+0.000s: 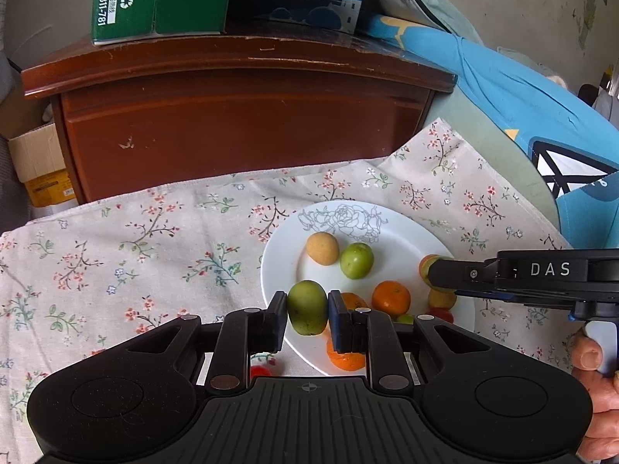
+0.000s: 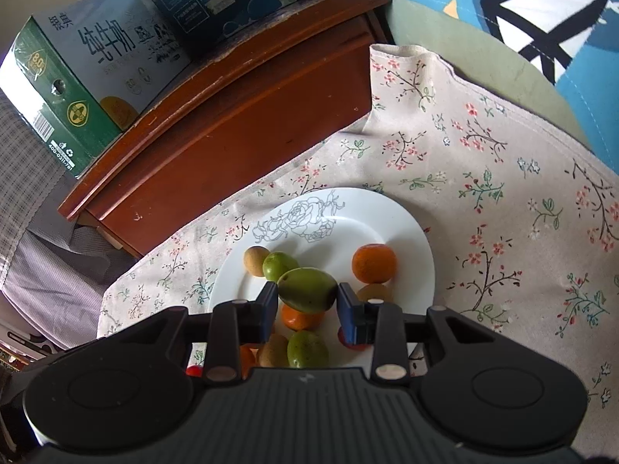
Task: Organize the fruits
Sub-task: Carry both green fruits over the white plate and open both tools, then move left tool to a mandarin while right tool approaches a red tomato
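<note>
While each gripper pinches a green fruit over the white plate (image 1: 278,270), left gripper (image 1: 307,319) and right gripper (image 2: 307,299), bare floral cloth (image 1: 116,251) spreads leftward to the wooden cabinet (image 1: 232,123).

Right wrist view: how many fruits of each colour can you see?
Green fruits: 3
Orange fruits: 3
Tan or yellowish fruits: 3
Red fruits: 2, both partly hidden
Total: 11

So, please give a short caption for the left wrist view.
Left tool holds a green fruit above a white plate of fruits.
</note>
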Demonstrator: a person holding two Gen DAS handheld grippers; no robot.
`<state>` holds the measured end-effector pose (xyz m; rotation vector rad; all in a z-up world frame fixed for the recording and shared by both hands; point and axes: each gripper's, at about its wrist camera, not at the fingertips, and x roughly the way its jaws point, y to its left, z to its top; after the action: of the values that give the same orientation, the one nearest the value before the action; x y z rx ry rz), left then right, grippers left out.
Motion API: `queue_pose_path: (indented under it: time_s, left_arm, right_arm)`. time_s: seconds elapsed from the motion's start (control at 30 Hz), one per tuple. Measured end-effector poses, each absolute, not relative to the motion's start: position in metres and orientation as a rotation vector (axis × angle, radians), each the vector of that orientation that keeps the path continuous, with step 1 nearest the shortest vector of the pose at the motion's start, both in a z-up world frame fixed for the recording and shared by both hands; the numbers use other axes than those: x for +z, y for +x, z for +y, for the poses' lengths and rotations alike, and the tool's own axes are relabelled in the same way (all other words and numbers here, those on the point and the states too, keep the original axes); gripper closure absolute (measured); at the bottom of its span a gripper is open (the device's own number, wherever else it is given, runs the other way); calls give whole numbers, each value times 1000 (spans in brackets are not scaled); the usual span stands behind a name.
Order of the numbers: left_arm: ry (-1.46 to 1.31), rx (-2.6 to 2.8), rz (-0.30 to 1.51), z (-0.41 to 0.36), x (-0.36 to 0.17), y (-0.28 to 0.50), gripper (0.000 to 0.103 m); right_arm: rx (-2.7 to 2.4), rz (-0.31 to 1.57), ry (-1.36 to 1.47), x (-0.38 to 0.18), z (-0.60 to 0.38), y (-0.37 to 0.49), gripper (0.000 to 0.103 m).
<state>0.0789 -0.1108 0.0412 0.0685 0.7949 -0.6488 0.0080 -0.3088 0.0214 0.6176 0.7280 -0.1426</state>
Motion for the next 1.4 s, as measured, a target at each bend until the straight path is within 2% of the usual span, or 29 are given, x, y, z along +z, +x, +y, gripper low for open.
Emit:
queue_pose_path:
  time_s: [0.37,0.5,0.77,0.9,1.4]
  left_arm:
    - [22,-663,809,-120,40,85,80]
    - [-3,-664,798,-120,45,85,72]
    - [-42,-626,803,-97,58,90,70]
    - [-43,-589,804,-81,64,92,64]
    - [-48,-478,821,-24,70,95,64]
  right_arm:
    - [-164,716,637,21,-311,8,67]
    - [-161,706,621,24,-309,7,67]
    - [-115,714,571,28,-296,10,66]
    - [-89,721,550,30,-287,9,66]
    - [38,756,463,36,-239,9,66]
